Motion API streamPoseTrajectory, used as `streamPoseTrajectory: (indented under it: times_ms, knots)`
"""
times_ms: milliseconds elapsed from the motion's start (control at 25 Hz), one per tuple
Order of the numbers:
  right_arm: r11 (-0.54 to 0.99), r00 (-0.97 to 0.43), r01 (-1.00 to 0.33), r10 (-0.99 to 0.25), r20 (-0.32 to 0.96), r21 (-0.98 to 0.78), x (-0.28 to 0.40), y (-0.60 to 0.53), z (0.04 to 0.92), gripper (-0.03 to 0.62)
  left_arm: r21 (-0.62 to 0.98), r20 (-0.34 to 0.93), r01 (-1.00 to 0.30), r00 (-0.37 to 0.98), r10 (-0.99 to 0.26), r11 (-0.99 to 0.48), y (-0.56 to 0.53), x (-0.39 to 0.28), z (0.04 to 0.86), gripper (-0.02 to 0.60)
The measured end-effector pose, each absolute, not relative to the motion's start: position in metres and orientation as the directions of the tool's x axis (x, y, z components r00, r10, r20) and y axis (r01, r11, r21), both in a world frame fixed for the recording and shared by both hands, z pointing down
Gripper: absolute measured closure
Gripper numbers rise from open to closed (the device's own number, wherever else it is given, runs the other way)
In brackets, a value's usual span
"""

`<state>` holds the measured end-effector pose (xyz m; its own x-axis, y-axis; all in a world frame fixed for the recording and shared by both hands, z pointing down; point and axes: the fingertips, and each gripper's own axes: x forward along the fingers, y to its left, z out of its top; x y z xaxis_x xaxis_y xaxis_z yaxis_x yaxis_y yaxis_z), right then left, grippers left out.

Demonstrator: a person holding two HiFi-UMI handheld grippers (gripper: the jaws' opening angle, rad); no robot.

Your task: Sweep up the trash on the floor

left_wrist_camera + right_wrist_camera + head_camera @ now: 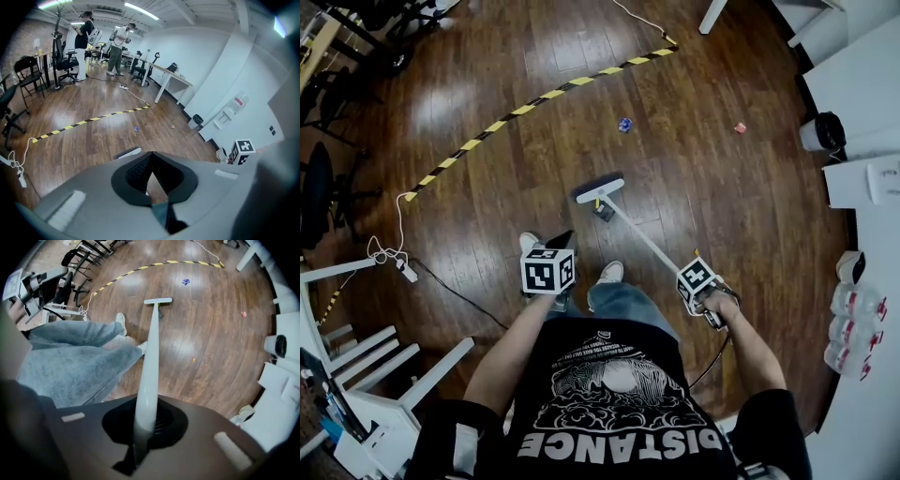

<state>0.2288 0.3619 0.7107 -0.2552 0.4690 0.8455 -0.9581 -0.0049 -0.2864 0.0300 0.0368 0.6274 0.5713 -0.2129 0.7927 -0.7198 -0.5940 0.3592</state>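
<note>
Right gripper (pixel 139 442): jaws pinched on the white shaft of the broom (pixel 150 362). In the head view the shaft runs from your right hand toward 10 o'clock and ends in the broom head (pixel 600 187), set down on the wood floor (pixel 703 187) just ahead of your shoes.

Left gripper (pixel 151 168): jaws pressed together at the tips with nothing between them. You carry it free in front of your left leg.

Trash, read from the broom head in the head view: a blue scrap (pixel 624 125) lies at 1 o'clock, near but apart from the bristles, and a red scrap (pixel 740 127) lies at 2 o'clock, well apart. The right gripper view adds a small orange bit (pixel 193 360) at 5 o'clock from the head, beside the shaft.

Progress, as a judgement: the scraps lie scattered and none touches the broom, so you have the tool in hand but the gathering is all left to do. No dustpan shows in any view, so where the pile would go cannot be told.

Count: one broom, three scraps (one blue, one red, one orange), two grippers, one striped floor strip (pixel 534 101) at 10 to 12 o'clock beyond the broom head
</note>
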Motion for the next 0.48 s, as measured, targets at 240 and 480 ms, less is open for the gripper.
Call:
streamPoseTrajectory:
  times_ms: [240, 480]
  knots:
    - [-0.010, -0.218, -0.972, 0.396, 0.892, -0.234, 0.244, 0.343, 0.702, 0.594, 0.350, 0.783, -0.695, 0.585, -0.211, -0.628, 0.034, 0.056, 0.614, 0.577]
    - [-0.092, -0.263, -0.965, 0.283, 0.922, -0.247, 0.245, 0.291, 0.696, 0.594, 0.341, 0.779, -0.672, 0.593, -0.203, -0.657, 0.029, 0.066, 0.600, 0.577]
